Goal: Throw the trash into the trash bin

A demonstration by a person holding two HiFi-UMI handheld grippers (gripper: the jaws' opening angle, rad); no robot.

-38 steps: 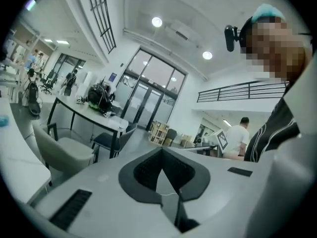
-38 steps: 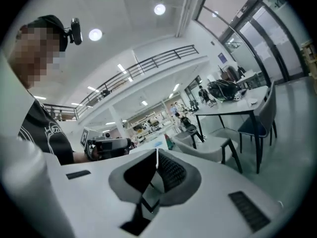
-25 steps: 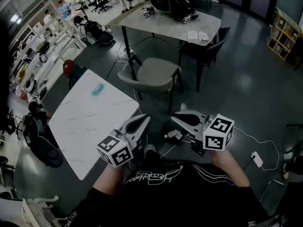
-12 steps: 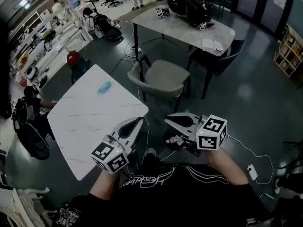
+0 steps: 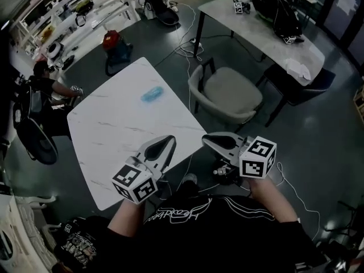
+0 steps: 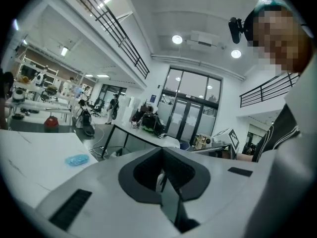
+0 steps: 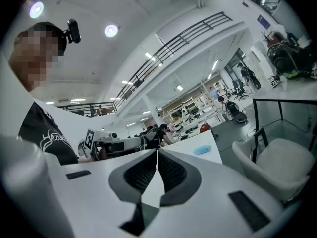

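A crumpled light-blue piece of trash (image 5: 152, 94) lies on the far part of the white marble table (image 5: 119, 135); it also shows in the left gripper view (image 6: 77, 160) and the right gripper view (image 7: 201, 150). My left gripper (image 5: 166, 145) hovers over the table's near right corner, shut and empty. My right gripper (image 5: 213, 140) is held beside it, past the table's edge above the floor, shut with nothing in it. In the left gripper view (image 6: 161, 170) and the right gripper view (image 7: 157, 158) the jaws meet. No trash bin is in view.
A grey chair (image 5: 227, 92) stands just right of the table, with a long grey table (image 5: 267, 30) behind it holding a black bag (image 5: 278, 10). Cables (image 5: 296, 195) trail on the floor. A seated person (image 5: 45, 90) and a red bag (image 5: 112, 40) are at the left.
The view has swung toward the white table: table and blue trash now sit nearer the centre. Both grippers stayed shut and moved together, the left one now over the table's corner.
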